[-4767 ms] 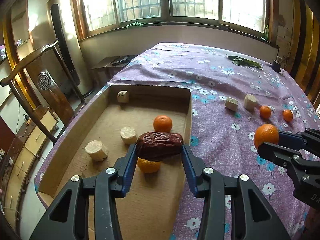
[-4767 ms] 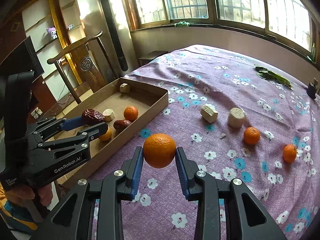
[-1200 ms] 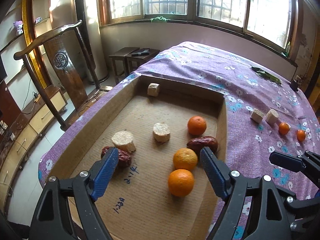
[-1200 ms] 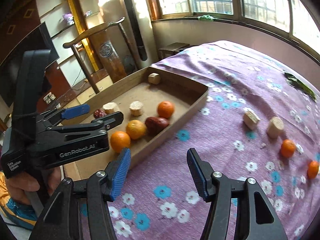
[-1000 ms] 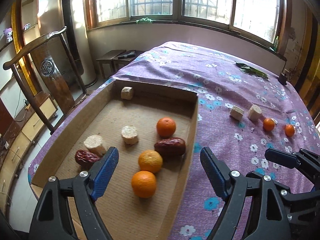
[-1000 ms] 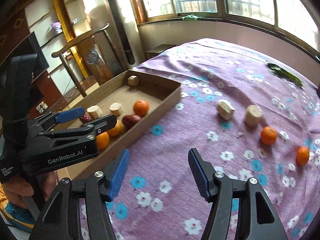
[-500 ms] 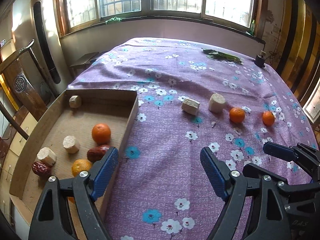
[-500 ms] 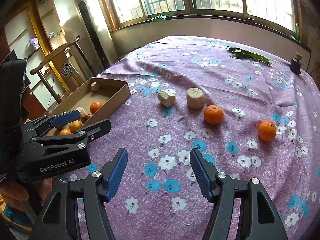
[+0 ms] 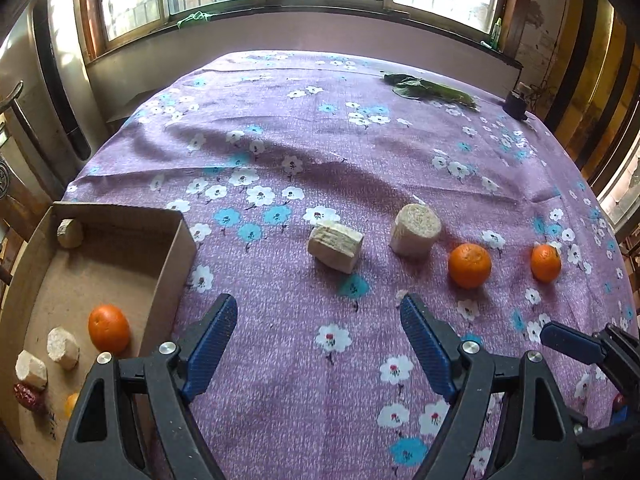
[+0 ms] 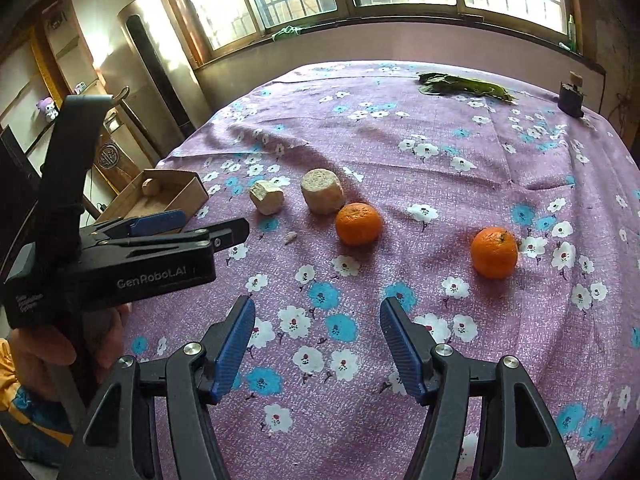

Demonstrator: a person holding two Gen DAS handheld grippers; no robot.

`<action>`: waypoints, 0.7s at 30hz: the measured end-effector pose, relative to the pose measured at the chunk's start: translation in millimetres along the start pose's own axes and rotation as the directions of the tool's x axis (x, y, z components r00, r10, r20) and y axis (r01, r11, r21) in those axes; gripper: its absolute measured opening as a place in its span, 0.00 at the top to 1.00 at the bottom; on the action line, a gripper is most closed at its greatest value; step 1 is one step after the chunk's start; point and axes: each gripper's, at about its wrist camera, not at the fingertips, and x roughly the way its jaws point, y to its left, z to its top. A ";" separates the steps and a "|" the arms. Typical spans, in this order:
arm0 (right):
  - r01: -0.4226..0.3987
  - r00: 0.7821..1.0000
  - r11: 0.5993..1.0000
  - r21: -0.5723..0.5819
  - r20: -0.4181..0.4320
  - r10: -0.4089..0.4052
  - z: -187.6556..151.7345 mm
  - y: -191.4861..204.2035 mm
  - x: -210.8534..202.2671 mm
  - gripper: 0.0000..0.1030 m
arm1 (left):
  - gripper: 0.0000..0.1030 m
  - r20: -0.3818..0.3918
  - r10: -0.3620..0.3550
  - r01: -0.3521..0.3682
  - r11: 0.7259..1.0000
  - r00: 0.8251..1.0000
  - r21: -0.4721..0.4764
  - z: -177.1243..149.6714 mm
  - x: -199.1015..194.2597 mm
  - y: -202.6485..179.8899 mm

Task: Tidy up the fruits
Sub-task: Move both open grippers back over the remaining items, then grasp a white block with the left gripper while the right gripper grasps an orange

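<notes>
Two oranges [image 9: 469,265] [image 9: 545,263] and two pale cut chunks [image 9: 336,246] [image 9: 416,230] lie on the purple flowered cloth. My left gripper [image 9: 318,304] hovers open and empty just short of the squarish chunk. In the right wrist view my right gripper [image 10: 318,304] is open with nothing between its fingers, and the nearer orange [image 10: 358,223] lies ahead of it, the other orange [image 10: 494,252] to its right. The cardboard box [image 9: 176,256] at the left holds an orange [image 9: 109,328], several pale chunks and a red date [image 9: 28,396].
Green leaves [image 9: 432,90] and a small dark object [image 9: 516,106] lie at the far end of the table. A tall appliance and a wooden chair stand beyond the left edge. A hand [image 10: 48,352] holds the left gripper [image 10: 212,222].
Both grippers have swung right, away from the box and out over the cloth toward the loose chunks and oranges. The date and orange they held earlier now lie in the box.
</notes>
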 end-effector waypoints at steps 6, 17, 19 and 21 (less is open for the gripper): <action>-0.001 1.000 1.000 0.014 -0.006 0.001 6.5 -11.8 6.0 0.33 | 0.20 -0.013 0.009 -0.009 1.000 1.000 -0.023 18.2 28.1 0.2; 0.037 0.999 0.999 0.014 0.015 -0.037 22.4 -19.1 21.3 0.33 | 0.68 -0.013 0.024 -0.024 1.000 1.000 -0.007 19.7 41.5 1.1; 0.064 0.998 0.998 0.000 0.018 -0.064 26.5 -17.3 26.5 0.33 | 0.68 -0.015 0.020 -0.021 1.000 1.000 -0.019 17.1 38.7 2.4; 0.085 0.996 0.996 -0.014 0.018 -0.085 30.7 -15.4 31.9 0.33 | 0.68 -0.014 0.015 -0.016 1.000 1.000 -0.025 13.6 33.6 1.8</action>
